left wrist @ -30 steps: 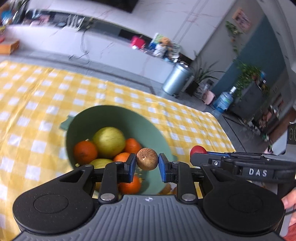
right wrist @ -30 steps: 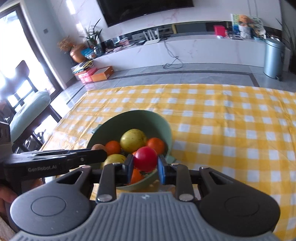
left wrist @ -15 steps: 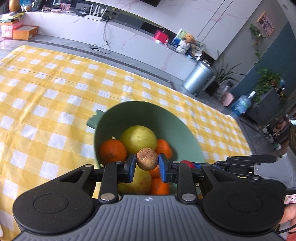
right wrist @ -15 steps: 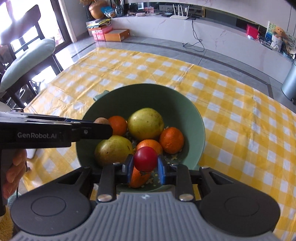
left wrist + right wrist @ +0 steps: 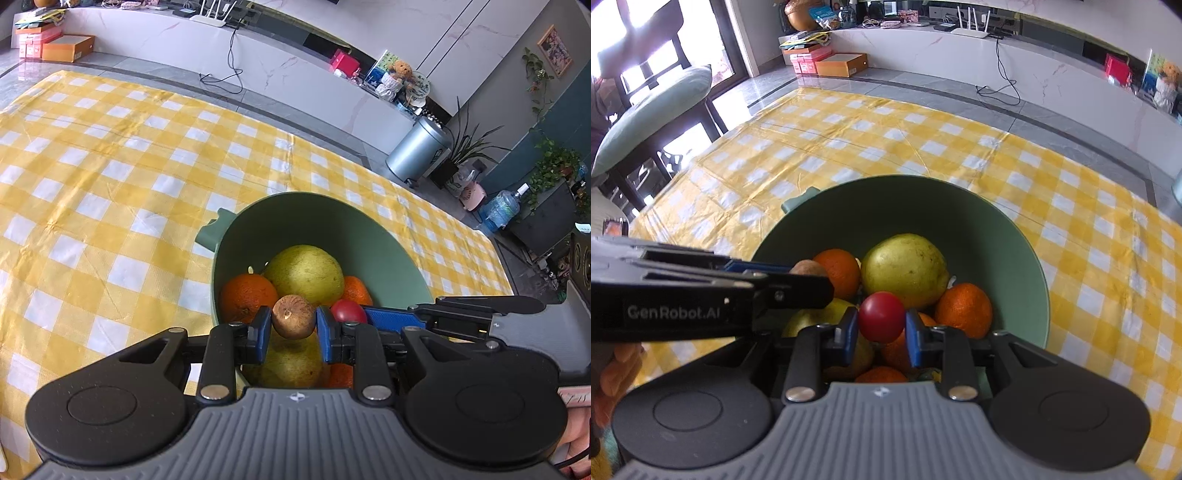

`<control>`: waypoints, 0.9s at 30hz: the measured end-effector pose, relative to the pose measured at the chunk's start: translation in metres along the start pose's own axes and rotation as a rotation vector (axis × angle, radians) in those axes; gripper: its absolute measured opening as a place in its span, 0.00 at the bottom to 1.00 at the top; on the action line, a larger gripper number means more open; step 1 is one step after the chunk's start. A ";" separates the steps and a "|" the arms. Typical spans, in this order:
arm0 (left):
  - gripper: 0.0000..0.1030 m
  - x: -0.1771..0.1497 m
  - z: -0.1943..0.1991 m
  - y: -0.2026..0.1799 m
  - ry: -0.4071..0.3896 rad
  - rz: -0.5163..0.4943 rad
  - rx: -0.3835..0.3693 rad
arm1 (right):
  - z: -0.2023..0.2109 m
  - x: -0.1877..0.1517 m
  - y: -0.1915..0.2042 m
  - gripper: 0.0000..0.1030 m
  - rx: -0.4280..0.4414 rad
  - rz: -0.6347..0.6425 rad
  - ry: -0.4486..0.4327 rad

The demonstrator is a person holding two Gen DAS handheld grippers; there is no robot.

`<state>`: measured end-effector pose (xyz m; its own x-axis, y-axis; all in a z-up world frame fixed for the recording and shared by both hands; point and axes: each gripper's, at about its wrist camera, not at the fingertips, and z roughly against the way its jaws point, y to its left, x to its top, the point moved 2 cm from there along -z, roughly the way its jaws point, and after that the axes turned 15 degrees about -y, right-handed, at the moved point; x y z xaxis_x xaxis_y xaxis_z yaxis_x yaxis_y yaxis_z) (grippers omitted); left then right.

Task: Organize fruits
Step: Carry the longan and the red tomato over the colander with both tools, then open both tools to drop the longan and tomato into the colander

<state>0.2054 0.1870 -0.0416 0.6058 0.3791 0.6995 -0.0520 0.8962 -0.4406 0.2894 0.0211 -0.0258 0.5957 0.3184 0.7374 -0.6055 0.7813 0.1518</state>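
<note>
A green bowl (image 5: 295,214) (image 5: 1008,243) on the yellow checked tablecloth holds several oranges (image 5: 248,295) (image 5: 964,304) and yellow-green pears (image 5: 304,275) (image 5: 905,269). My left gripper (image 5: 293,322) is shut on a small brown fruit (image 5: 293,320) just above the bowl's near side. My right gripper (image 5: 881,322) is shut on a small red fruit (image 5: 881,316) over the bowl's near side. Each gripper shows in the other's view: the right gripper (image 5: 369,316) at the right, the left gripper (image 5: 809,271) at the left, close beside each other.
The yellow checked tablecloth (image 5: 110,177) (image 5: 1108,266) spreads around the bowl. A chair with a pale cushion (image 5: 646,110) stands off the table's left edge. A metal bin (image 5: 419,153) and plants stand on the floor beyond the table.
Both grippers have moved forward and lower over the bowl with their fruits still held, so the bowl looks nearer and larger. The two grippers have come closer together.
</note>
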 end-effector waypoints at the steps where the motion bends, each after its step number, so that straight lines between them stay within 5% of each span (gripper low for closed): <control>1: 0.28 0.000 -0.001 0.001 0.002 0.003 0.004 | -0.002 0.000 -0.001 0.23 0.003 -0.013 0.004; 13: 0.32 -0.001 -0.002 0.002 0.009 0.004 0.020 | -0.007 -0.002 0.003 0.27 -0.010 -0.008 -0.003; 15: 0.36 -0.001 -0.001 0.002 0.008 0.007 0.027 | -0.004 -0.002 0.004 0.35 -0.016 0.000 -0.009; 22: 0.49 0.000 0.006 -0.004 -0.013 -0.021 0.022 | 0.005 0.000 0.006 0.40 -0.033 0.035 -0.026; 27: 0.53 0.004 0.016 -0.007 -0.047 -0.032 0.018 | 0.019 0.003 0.006 0.60 -0.060 0.051 -0.061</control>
<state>0.1954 0.1860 -0.0268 0.5693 0.3601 0.7391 -0.0475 0.9119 -0.4077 0.2775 0.0169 -0.0103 0.5306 0.3267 0.7822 -0.6003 0.7963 0.0746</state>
